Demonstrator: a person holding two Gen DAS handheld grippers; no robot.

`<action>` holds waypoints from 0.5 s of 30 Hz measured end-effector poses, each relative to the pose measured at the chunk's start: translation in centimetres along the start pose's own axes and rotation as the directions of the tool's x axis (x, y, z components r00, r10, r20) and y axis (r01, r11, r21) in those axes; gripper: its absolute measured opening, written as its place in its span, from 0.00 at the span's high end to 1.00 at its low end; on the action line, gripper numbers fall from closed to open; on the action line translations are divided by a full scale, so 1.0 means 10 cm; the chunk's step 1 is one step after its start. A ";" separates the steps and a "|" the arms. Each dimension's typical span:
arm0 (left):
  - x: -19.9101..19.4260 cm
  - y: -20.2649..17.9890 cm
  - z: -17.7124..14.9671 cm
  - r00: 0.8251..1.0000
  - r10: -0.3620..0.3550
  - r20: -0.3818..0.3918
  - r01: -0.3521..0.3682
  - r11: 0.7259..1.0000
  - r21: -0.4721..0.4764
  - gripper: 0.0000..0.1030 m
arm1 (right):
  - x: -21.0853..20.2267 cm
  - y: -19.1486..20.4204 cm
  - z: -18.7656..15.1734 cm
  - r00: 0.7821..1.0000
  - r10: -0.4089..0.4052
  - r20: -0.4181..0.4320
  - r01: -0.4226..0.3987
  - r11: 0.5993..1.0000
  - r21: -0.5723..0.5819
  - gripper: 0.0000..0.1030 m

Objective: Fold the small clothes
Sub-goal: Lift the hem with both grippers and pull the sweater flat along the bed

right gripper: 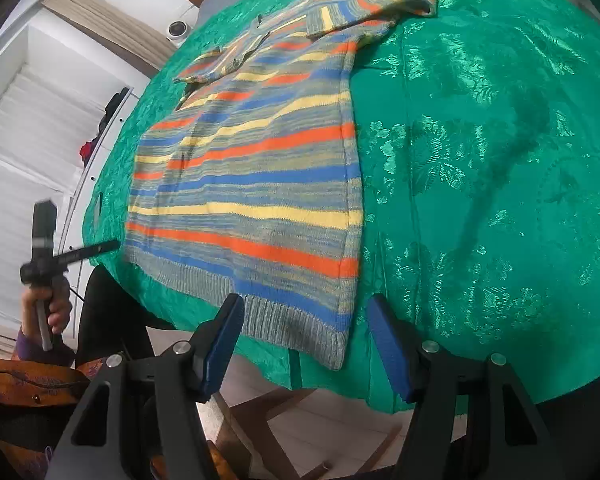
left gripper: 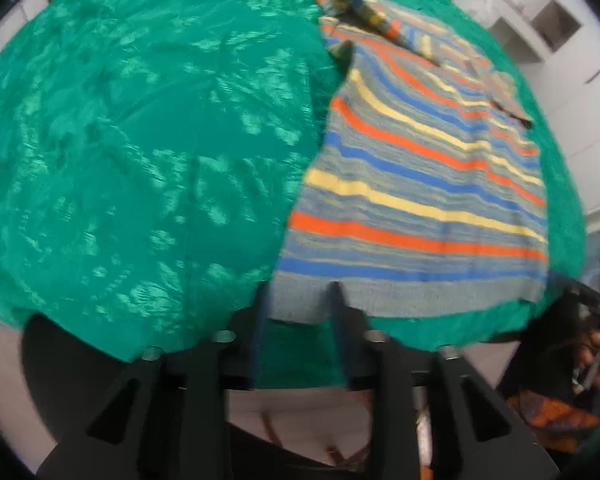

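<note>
The left gripper [left gripper: 298,292] is hovering with fingers narrowly parted over the hem corner of the sweater [left gripper: 412,184], not gripping it as far as I can judge. The right gripper [right gripper: 306,312] is gaping wide around the other hem corner, holding nothing. The sweater is lying flat near the table's [right gripper: 480,160] near edge, sleeves folded in; the body fold is seemingly remaining.
</note>
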State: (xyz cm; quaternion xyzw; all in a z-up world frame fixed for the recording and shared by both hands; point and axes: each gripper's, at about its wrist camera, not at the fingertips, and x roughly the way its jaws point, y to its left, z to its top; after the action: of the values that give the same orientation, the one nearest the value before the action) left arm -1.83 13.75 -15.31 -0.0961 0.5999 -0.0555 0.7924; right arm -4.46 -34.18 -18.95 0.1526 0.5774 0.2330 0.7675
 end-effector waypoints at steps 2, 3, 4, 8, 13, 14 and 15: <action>0.04 -0.07 0.02 0.999 0.005 0.031 -0.006 1.000 0.017 0.28 | 0.09 -0.03 0.04 1.000 0.004 -0.010 -0.004 1.000 0.010 0.38; 0.09 -0.13 0.05 0.999 0.016 0.048 -0.018 0.999 0.037 0.28 | 0.12 -0.03 0.04 1.000 0.015 -0.012 -0.015 1.000 0.011 0.38; 0.17 -0.17 0.08 0.998 0.031 0.046 -0.034 0.998 0.055 0.34 | 0.16 -0.03 0.05 1.000 0.025 -0.017 -0.025 1.000 0.009 0.40; 0.38 -0.16 0.14 1.000 0.000 -0.013 0.001 0.999 0.048 0.96 | 0.18 -0.04 0.08 0.998 0.013 -0.054 -0.013 1.000 -0.002 0.95; -0.03 -0.19 -0.14 0.986 -0.160 -0.038 0.162 0.985 0.064 0.97 | -0.37 0.12 0.00 0.996 -0.081 -0.048 0.078 0.994 -0.072 0.95; -0.03 -0.22 -0.20 0.983 -0.178 -0.051 0.181 0.982 0.057 0.97 | -0.48 0.13 0.00 0.993 -0.111 -0.040 0.107 0.991 -0.079 0.95; -0.01 -0.25 -0.26 0.981 -0.179 -0.070 0.184 0.981 0.057 0.97 | -0.52 0.12 0.00 0.991 -0.131 -0.039 0.128 0.989 -0.075 0.95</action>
State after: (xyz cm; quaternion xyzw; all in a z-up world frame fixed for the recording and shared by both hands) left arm -4.30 11.05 -15.38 -0.1234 0.6117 -0.1496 0.7669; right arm -5.85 -35.89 -14.10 0.0821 0.5940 0.2066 0.7732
